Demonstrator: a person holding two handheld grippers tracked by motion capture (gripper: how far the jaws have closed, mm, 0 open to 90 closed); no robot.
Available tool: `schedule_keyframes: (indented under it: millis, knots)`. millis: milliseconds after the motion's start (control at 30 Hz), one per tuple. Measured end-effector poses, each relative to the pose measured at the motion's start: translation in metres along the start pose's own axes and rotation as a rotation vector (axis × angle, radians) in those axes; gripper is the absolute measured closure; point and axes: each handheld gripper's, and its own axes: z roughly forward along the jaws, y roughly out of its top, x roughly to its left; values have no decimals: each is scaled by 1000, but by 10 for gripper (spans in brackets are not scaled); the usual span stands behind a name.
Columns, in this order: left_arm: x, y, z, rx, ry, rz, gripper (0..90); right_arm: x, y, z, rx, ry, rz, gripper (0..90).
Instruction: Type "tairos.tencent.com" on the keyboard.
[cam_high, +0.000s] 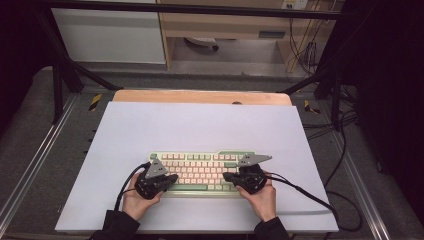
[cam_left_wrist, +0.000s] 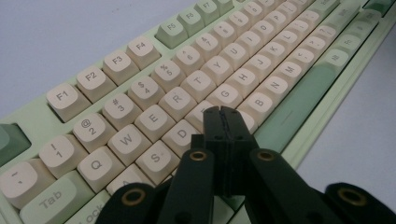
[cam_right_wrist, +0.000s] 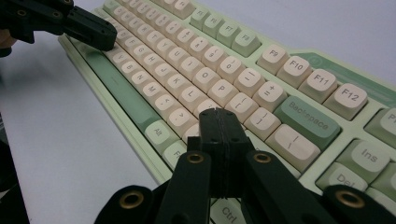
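Both jaws pressed together, making one blunt tip: left gripper (cam_left_wrist: 224, 112) over keyboard (cam_high: 200, 172) home row, right gripper (cam_right_wrist: 219, 114) nr Enter, for key-poking.

The desk (cam_high: 200, 96) carried a white sheet (cam_high: 200, 125) — and on that sheet lay a green-and-cream keyboard (cam_high: 200, 170).

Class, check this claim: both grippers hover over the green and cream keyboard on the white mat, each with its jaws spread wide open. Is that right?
Not quite. The left gripper and the right gripper have their jaws pressed together, as each gripper view shows. They are indeed over the keyboard on the white mat.
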Motion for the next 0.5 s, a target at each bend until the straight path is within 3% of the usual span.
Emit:
schedule_keyframes:
  millis: [500]
  knots:
    - [-1, -1, -2, -3, -2, 2, 898, 0, -1, 1, 1, 1, 5, 900]
